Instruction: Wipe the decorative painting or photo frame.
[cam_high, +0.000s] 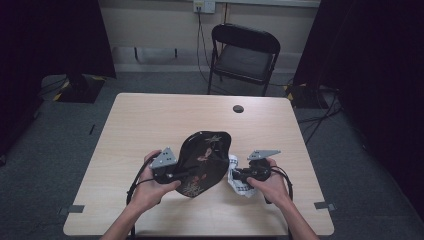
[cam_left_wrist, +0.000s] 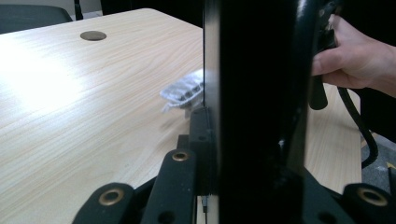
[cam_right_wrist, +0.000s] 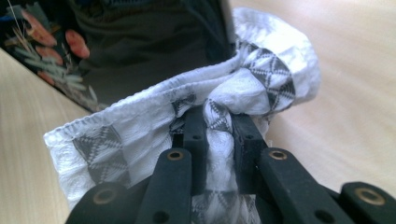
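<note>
A black plate (cam_high: 205, 157) with a painted flower pattern is held tilted above the wooden table (cam_high: 150, 125). My left gripper (cam_high: 187, 172) is shut on its left rim. The left gripper view has the plate (cam_left_wrist: 257, 93) edge-on between the jaws (cam_left_wrist: 212, 154). My right gripper (cam_high: 235, 175) is shut on a bunched white cloth (cam_high: 239, 186) with a grey diamond pattern, at the plate's right edge. Seen from the right gripper view, the cloth (cam_right_wrist: 261, 79) is pinched between the jaws (cam_right_wrist: 219, 123) and lies against the plate (cam_right_wrist: 56, 42).
A dark round grommet (cam_high: 238, 108) sits in the table near its far edge. A black folding chair (cam_high: 245, 52) stands behind the table. Cables run from a wall socket (cam_high: 204, 6) down to the floor. The other hand (cam_left_wrist: 355, 60) is visible past the plate.
</note>
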